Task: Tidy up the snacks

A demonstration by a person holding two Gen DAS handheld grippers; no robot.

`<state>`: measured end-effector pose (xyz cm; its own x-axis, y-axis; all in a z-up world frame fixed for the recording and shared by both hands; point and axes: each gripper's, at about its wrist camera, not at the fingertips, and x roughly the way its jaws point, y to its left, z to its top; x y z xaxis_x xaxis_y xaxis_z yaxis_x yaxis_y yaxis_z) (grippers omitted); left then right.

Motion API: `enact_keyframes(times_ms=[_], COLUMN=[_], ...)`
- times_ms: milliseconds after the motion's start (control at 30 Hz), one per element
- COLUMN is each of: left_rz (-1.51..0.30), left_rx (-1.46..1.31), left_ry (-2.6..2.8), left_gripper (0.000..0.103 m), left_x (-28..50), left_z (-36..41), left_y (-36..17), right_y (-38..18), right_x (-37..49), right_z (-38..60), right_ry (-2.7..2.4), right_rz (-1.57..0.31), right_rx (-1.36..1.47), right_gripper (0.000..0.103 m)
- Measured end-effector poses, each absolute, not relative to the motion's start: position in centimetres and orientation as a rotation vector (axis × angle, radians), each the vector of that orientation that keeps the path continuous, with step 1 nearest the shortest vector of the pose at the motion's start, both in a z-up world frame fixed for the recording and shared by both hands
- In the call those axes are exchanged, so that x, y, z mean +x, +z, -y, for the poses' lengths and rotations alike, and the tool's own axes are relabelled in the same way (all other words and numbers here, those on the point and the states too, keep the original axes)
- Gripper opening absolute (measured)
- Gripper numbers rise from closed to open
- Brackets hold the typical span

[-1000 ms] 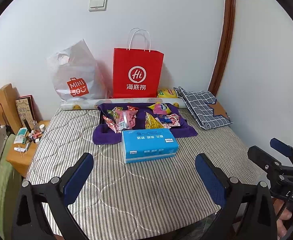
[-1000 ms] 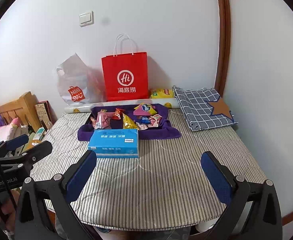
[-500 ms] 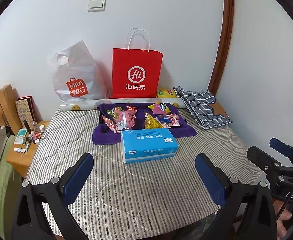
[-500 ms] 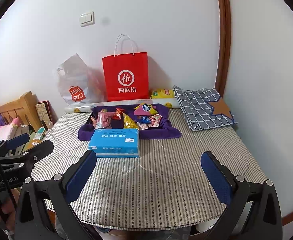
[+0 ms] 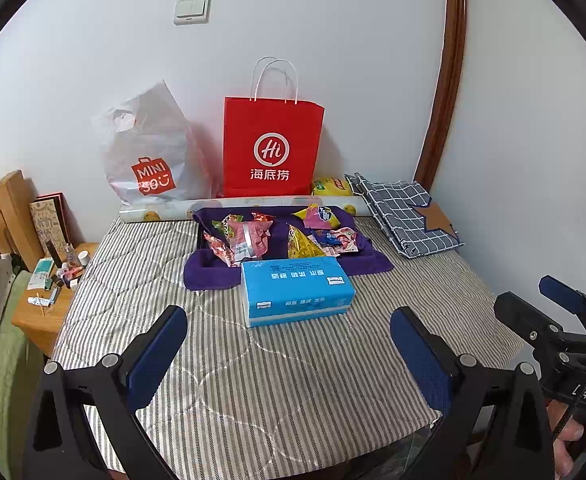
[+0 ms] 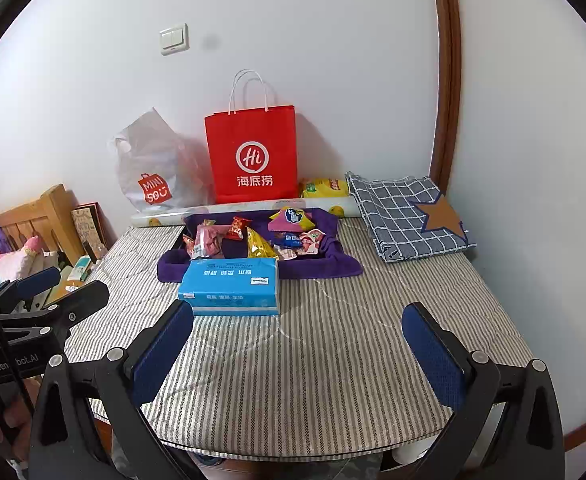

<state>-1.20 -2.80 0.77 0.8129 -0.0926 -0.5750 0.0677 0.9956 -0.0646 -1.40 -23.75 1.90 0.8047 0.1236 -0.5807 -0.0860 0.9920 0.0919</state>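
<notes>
Several snack packets point(image 5: 249, 236) point(image 6: 261, 236) lie in a tray lined with a purple cloth point(image 5: 213, 272) point(image 6: 325, 264) at the back middle of the striped table point(image 5: 273, 380) point(image 6: 313, 360). A blue tissue pack point(image 5: 297, 290) point(image 6: 231, 286) lies just in front of the tray. My left gripper point(image 5: 289, 354) is open and empty, held over the near part of the table. My right gripper point(image 6: 299, 346) is open and empty too, to the right of the left one.
A red paper bag point(image 5: 273, 148) point(image 6: 253, 156) and a white plastic bag point(image 5: 149, 152) stand against the back wall. A yellow packet point(image 5: 329, 186), a paper roll point(image 5: 165, 210) and a folded checked cloth point(image 5: 405, 216) lie behind and right of the tray. A wooden nightstand point(image 5: 41, 312) stands on the left.
Both views have shifted very slightly. The objects on the table have not moved and both grippers stay open.
</notes>
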Motion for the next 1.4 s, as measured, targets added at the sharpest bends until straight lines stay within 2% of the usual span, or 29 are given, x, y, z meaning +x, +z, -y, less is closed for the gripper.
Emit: enact_keyframes(times_ms=[1400], left_rz=[-0.61], left_rx=[-0.037], left_ry=[-0.091], left_gripper=[0.102], left_x=[-1.16], left_z=[2.23], left_y=[1.15], right_y=[2.56], right_x=[-1.58], right_z=[23.49], right_ry=[0.12], right_rz=[-0.616], right_rx=[0.061], right_gripper=[0.103])
